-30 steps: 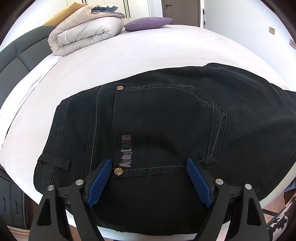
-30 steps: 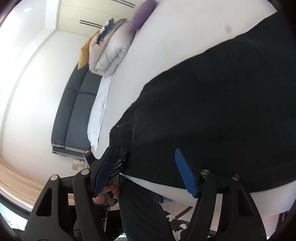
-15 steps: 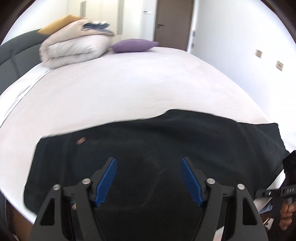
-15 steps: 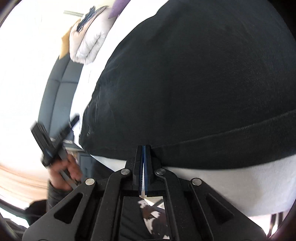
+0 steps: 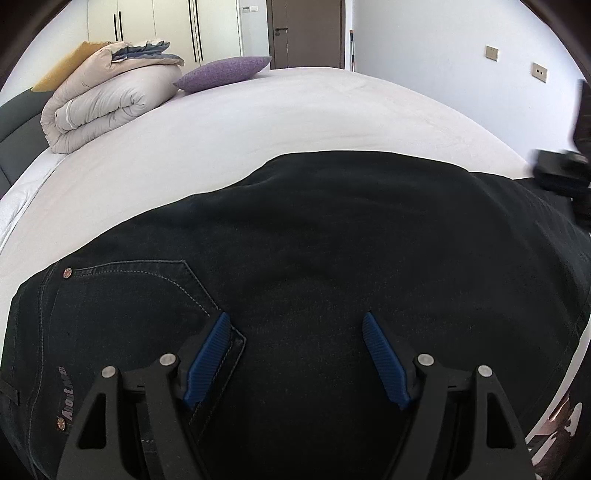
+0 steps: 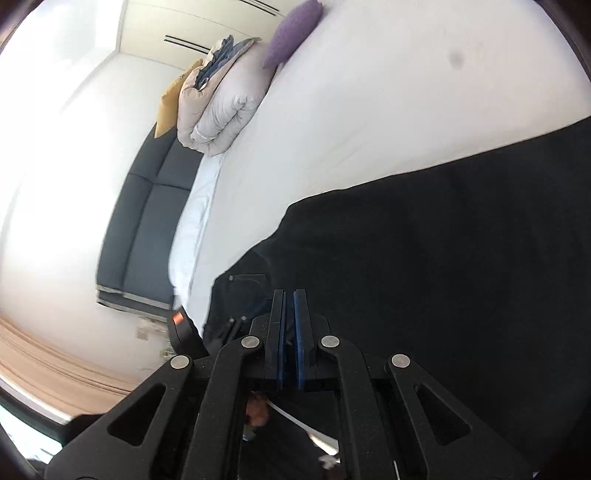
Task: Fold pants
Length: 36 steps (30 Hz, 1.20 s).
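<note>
While the black pants (image 5: 332, 258) lie flat along the bed's (image 5: 295, 122) near edge, left gripper (image 5: 295, 354) fingers spread above them, right gripper (image 6: 289, 332) fingers pressed together, empty; risk: single-layer pinch skews the fold.

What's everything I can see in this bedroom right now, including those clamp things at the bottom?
pants: one pair, black, spread flat on the near part of the bed
bed: one, white sheet, fills most of the view
duvet: one, pale beige, rolled up at the far left of the bed
purple cushion: one, on the bed beside the duvet
yellow pillow: one, behind the duvet
headboard: one, dark grey, padded
wardrobe: cream doors, back wall
door: one, brown, closed
left tool: blue pads, open over the pants
right tool: blue pads, shut, nothing visible between them
</note>
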### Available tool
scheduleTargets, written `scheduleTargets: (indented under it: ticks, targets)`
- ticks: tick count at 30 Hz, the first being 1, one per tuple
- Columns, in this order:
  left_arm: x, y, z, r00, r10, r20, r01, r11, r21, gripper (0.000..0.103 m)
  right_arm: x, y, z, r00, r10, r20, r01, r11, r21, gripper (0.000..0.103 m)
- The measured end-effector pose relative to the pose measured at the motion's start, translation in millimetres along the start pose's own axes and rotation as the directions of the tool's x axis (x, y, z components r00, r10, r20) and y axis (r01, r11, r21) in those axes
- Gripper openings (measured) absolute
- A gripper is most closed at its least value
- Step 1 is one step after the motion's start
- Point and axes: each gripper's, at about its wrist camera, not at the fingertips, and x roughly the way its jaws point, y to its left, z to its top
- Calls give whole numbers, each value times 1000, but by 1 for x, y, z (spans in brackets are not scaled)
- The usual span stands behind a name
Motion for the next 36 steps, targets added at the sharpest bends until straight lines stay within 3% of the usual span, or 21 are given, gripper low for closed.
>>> scheduleTargets:
  ticks: [2, 4, 5, 6, 8, 10, 12, 15, 17, 18, 20, 21, 23, 25, 26, 29, 32, 34, 36]
  targets:
    - [-1, 0, -3, 1000, -2, 4, 2, 1000, -1, 77, 37, -23, 7, 1000, 5, -18, -3, 993, 118, 3]
    - [-4, 4, -6, 1000, -2, 5, 2, 1000, 2, 77, 67, -51, 4, 998, -49, -24, 53, 979, 195, 3]
    - [-4, 3, -7, 1000, -1, 6, 1, 1000, 5, 78, 68, -69, 3, 999, -43, -4, 42, 972, 233, 0]
    - [-5, 3, -10, 1000, 0, 7, 0, 1000, 7, 78, 84, -75, 0, 999, 11, 33, -18, 970, 242, 0]
    - [-5, 6, -9, 1000, -1, 10, 1, 1000, 5, 78, 58, -79, 4, 988, -78, 136, 46, 974, 221, 0]
    - [-5, 8, -8, 1000, -1, 10, 1, 1000, 5, 78, 21, -106, 10, 966, -81, 246, 1, 950, 311, 0]
    - [-5, 9, -8, 1000, 1, 14, -1, 1000, 5, 78, -27, -142, 14, 921, -90, 380, -78, 910, 406, 0]
    - [-4, 8, -6, 1000, 4, 18, -5, 1000, 6, 78, -90, -161, 16, 840, -190, 509, -61, 898, 435, 0]
    - [-4, 9, -6, 1000, 6, 20, -6, 1000, 6, 78, -116, -170, 14, 801, -208, 561, -89, 885, 456, 0]
    - [-4, 8, -7, 1000, 8, 22, -8, 1000, 6, 78, -128, -168, 13, 780, -258, 569, -54, 879, 473, 0]
    - [-5, 8, -8, 1000, 9, 26, -9, 1000, 5, 78, -159, -159, 4, 683, -412, 603, 63, 856, 513, 0]
    - [-6, 8, -8, 1000, 9, 29, -9, 1000, 4, 78, -172, -159, -3, 649, -458, 607, 74, 832, 550, 0]
    - [-6, 8, -9, 999, 10, 33, -10, 1000, 5, 78, -185, -153, -17, 631, -441, 638, 27, 835, 550, 0]
    - [-6, 8, -9, 999, 12, 36, -12, 1000, 5, 78, -178, -127, -21, 641, -403, 654, 60, 875, 480, 1]
    - [-6, 8, -10, 999, 12, 36, -12, 1000, 4, 78, -165, -108, -19, 663, -365, 654, 77, 902, 425, 2]
    - [-8, 7, -9, 999, 20, 30, -20, 1000, 3, 78, -91, -52, 5, 806, -205, 556, 67, 963, 259, 2]
    - [-10, 7, -11, 999, 28, 30, -28, 1000, -5, 78, 2, -15, 20, 918, -79, 389, 24, 989, 144, 2]
    - [-11, 6, -12, 999, 35, 32, -35, 999, -7, 78, 59, -17, 19, 959, -76, 274, 31, 986, 165, 2]
    - [-12, 7, -12, 999, 31, 29, -31, 999, -16, 78, 89, -43, 14, 972, -124, 202, 74, 968, 239, 2]
